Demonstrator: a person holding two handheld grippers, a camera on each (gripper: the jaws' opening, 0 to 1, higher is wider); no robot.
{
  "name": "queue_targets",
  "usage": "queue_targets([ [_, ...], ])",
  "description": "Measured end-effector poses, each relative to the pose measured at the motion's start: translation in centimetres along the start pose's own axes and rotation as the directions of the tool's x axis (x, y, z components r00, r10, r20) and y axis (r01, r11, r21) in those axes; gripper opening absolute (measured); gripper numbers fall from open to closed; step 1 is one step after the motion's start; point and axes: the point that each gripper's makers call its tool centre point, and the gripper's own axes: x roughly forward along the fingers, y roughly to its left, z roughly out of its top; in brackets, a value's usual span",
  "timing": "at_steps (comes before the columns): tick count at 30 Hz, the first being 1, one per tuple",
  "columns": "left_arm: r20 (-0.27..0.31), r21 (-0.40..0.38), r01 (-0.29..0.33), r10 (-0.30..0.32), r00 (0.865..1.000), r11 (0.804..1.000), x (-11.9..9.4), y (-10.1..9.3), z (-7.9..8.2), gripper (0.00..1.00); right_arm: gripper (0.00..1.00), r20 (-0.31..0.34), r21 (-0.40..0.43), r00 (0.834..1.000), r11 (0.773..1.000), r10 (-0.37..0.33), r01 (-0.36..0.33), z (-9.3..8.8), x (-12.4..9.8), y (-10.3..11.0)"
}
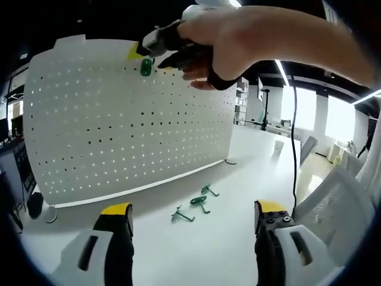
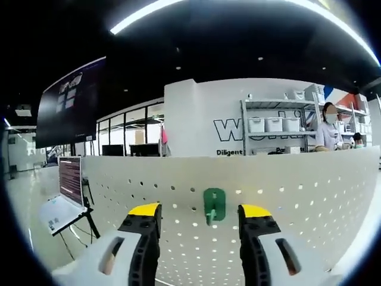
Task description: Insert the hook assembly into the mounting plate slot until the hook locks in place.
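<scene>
A white pegboard mounting plate (image 1: 125, 125) stands upright on the white table (image 1: 238, 173). One green hook (image 1: 146, 67) sits on the board near its top edge. In the right gripper view that green hook (image 2: 214, 204) hangs in the pegboard (image 2: 309, 196) between my right gripper's (image 2: 201, 210) yellow-tipped jaws, which stand wide apart and clear of it. A person's hand (image 1: 238, 42) holds the right gripper (image 1: 156, 50) up there. Three more green hooks (image 1: 199, 202) lie on the table, beyond my open left gripper (image 1: 194, 210).
A pale office chair (image 1: 333, 202) stands at the table's right, and a black cable (image 1: 293, 137) hangs down. Behind the board are a screen on a stand (image 2: 62, 196), shelves with white bins (image 2: 274, 125) and people (image 2: 329, 128).
</scene>
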Motion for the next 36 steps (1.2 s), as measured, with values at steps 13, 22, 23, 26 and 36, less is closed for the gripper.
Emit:
queue_targets([
  [13, -0.004, 0.015, -0.001, 0.001, 1.000, 1.000, 0.0, -0.1, 0.0, 0.86, 0.56, -0.014, -0.049, 0.998, 0.997, 0.056, -0.056, -0.3, -0.5, -0.4],
  [22, 0.005, 0.010, -0.005, 0.005, 1.000, 1.000, -0.1, 0.2, 0.1, 0.87, 0.54, -0.052, -0.106, 0.962, 0.956, 0.268, -0.272, -0.7, -1.3, 0.9],
  [23, 0.006, 0.010, -0.007, 0.007, 1.000, 1.000, 0.0, 0.2, 0.1, 0.87, 0.55, -0.061, -0.107, 0.960, 0.954, 0.273, -0.279, -0.8, -1.6, 0.6],
  [26, 0.010, 0.008, -0.007, 0.007, 1.000, 1.000, 0.0, 0.2, 0.2, 0.87, 0.55, -0.057, -0.107, 0.946, 0.940, 0.318, -0.323, -0.9, -2.2, 0.5],
  [36, 0.025, 0.008, 0.008, -0.008, 1.000, 1.000, 0.0, -0.1, 0.6, 0.87, 0.58, -0.046, -0.104, 0.906, 0.900, 0.420, -0.423, -1.3, -4.0, 0.7],
])
